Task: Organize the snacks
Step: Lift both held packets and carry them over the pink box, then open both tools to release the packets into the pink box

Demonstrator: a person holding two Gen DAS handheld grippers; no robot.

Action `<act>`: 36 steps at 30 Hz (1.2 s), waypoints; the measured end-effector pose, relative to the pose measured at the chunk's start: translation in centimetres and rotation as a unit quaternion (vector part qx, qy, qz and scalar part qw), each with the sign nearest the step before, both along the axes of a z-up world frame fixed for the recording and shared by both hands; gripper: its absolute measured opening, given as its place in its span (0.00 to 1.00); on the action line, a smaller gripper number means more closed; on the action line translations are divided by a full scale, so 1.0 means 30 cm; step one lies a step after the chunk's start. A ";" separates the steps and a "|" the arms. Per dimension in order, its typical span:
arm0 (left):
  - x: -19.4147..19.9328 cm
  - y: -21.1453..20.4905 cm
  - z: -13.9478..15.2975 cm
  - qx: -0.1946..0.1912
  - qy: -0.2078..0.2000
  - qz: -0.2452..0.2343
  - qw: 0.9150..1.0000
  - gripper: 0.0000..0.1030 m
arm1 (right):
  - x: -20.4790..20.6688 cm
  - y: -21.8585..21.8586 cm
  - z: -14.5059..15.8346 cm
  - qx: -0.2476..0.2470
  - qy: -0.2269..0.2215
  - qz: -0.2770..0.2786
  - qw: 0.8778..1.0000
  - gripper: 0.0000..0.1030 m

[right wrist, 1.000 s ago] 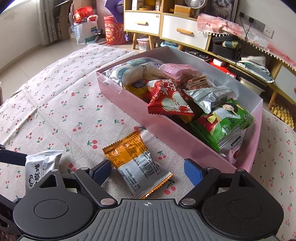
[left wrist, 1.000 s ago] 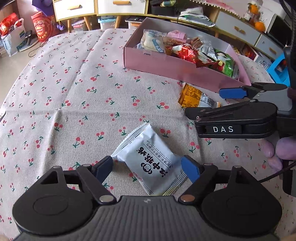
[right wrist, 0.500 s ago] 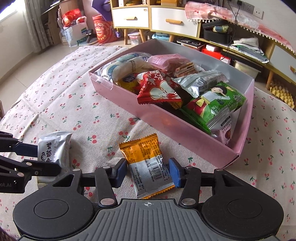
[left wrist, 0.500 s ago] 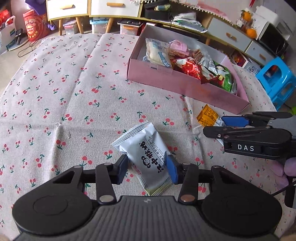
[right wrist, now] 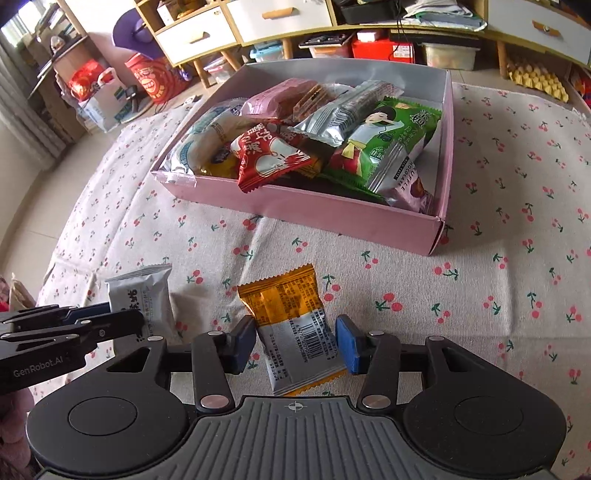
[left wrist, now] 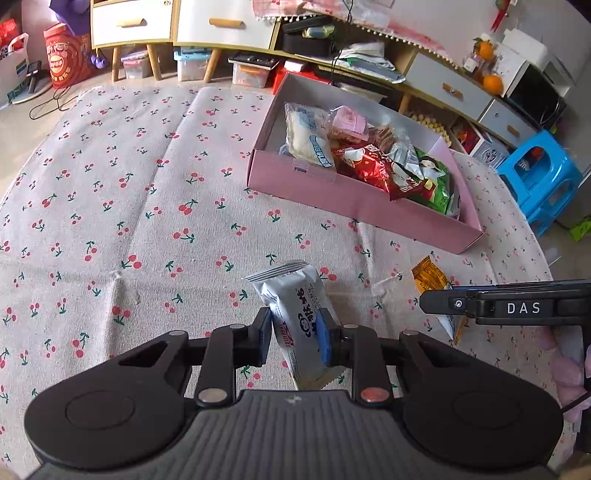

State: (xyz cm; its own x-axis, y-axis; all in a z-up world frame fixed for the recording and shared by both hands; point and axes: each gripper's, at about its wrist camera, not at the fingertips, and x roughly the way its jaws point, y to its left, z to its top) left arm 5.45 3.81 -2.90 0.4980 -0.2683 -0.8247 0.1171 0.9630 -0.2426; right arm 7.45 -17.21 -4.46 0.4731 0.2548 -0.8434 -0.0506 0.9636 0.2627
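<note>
My left gripper point(left wrist: 295, 338) is shut on a white snack packet point(left wrist: 295, 299) and holds it lifted off the cherry-print tablecloth; the packet also shows in the right wrist view point(right wrist: 142, 295). My right gripper point(right wrist: 295, 341) is shut on an orange snack packet point(right wrist: 291, 317), raised above the cloth; that packet shows in the left wrist view point(left wrist: 430, 277), partly behind the right gripper. A pink box point(right wrist: 314, 210) holding several snacks stands beyond both grippers, and also shows in the left wrist view point(left wrist: 354, 199).
The round table point(left wrist: 110, 206) has a cherry-print cloth. Beyond it stand white cabinets point(left wrist: 155, 22), storage bins, a red bag point(left wrist: 64, 55) and a blue stool point(left wrist: 539, 181) on the floor.
Both grippers closed on their packets and lifted them up and back from the cloth; the box now looks farther away.
</note>
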 end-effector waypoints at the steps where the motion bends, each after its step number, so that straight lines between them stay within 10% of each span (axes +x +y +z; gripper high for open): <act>1: 0.001 0.001 0.003 -0.004 -0.002 0.000 1.000 0.20 | 0.000 -0.005 0.005 0.002 -0.002 -0.004 1.000 0.45; 22: 0.035 -0.022 0.097 -0.073 -0.034 -0.003 0.997 0.12 | -0.001 -0.103 0.139 0.060 -0.060 -0.078 0.993 0.45; 36: 0.183 -0.055 0.191 -0.104 -0.146 0.056 0.982 0.12 | 0.112 -0.158 0.141 0.098 -0.119 -0.153 0.976 0.45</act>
